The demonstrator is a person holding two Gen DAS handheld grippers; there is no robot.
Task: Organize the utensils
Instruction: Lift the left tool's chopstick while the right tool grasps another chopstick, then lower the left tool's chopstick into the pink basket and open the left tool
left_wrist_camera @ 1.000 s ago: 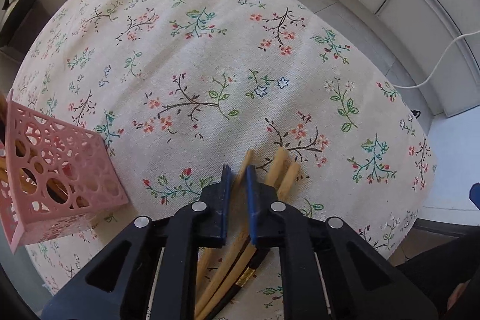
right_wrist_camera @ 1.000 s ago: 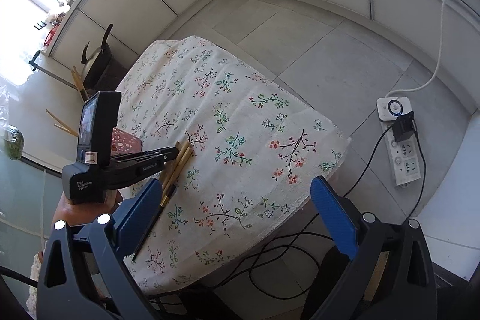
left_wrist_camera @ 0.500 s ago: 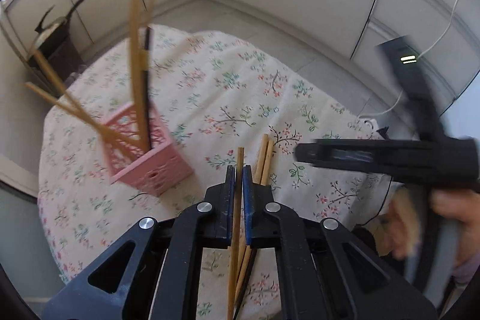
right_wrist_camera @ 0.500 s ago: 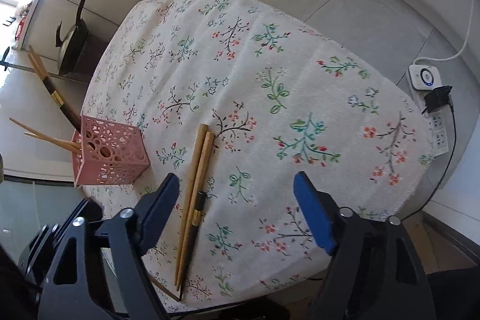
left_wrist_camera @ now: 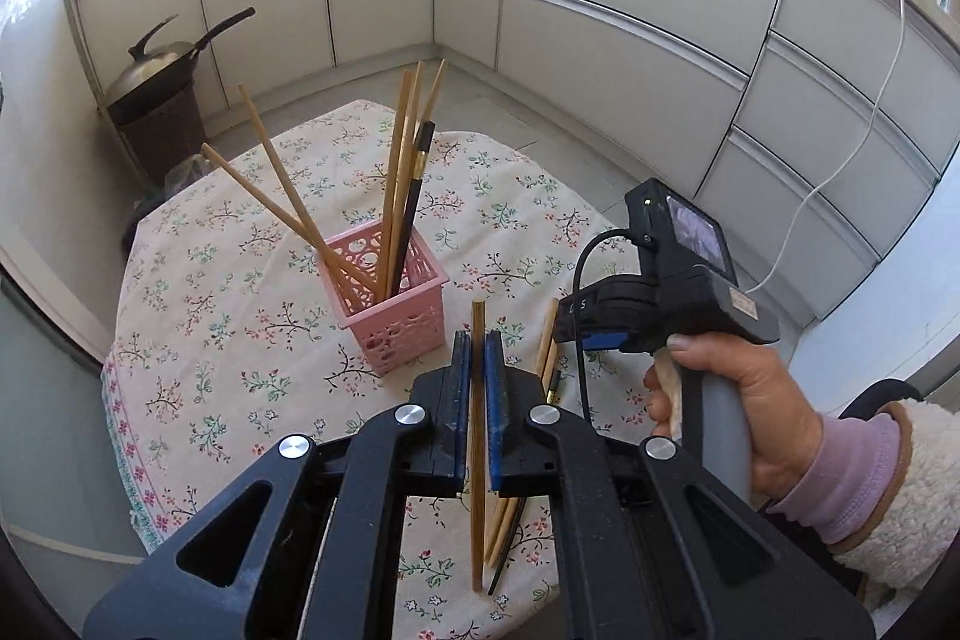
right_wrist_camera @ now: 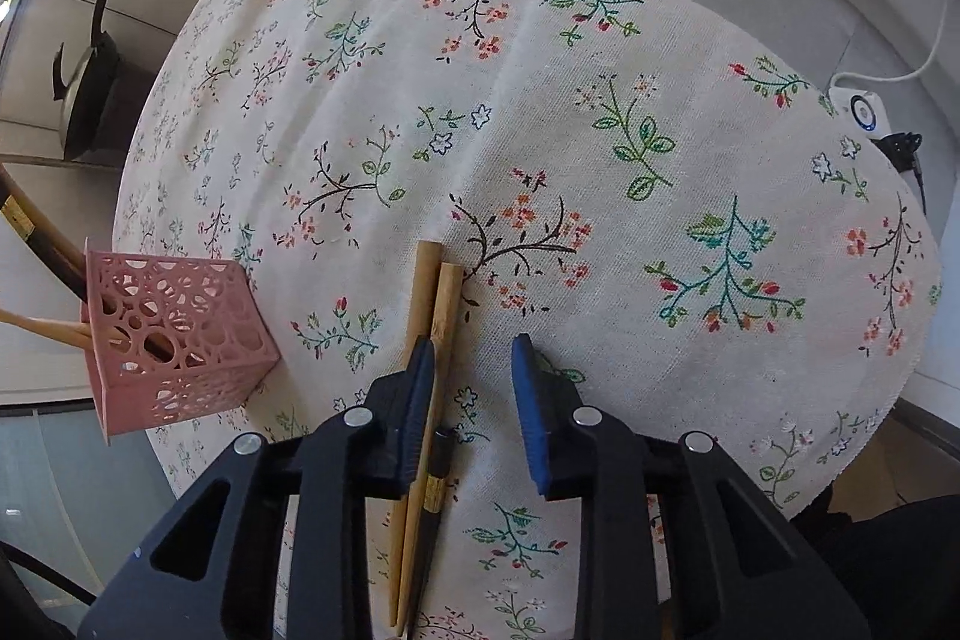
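My left gripper [left_wrist_camera: 477, 337] is shut on a wooden chopstick [left_wrist_camera: 477, 436] and holds it lifted above the floral table, just right of the pink perforated basket [left_wrist_camera: 393, 307]. The basket holds several wooden chopsticks [left_wrist_camera: 396, 172] and one black one, all upright or leaning. My right gripper [right_wrist_camera: 474, 343] is open, low over the table, with its left finger beside two wooden chopsticks [right_wrist_camera: 435, 304] and a black chopstick [right_wrist_camera: 435, 466] that lie on the cloth. The basket also shows in the right wrist view [right_wrist_camera: 174, 340], at the left.
The round table wears a floral cloth [right_wrist_camera: 540, 100]. A dark wok [left_wrist_camera: 159, 73] stands on a stand beyond the table. Grey cabinets [left_wrist_camera: 600, 22] line the walls. A power strip [right_wrist_camera: 870, 118] with white cable lies on the floor at the right.
My left gripper closed on one chopstick, lifted it off the cloth and tilted up towards the basket. My right gripper came down over the chopsticks left on the table.
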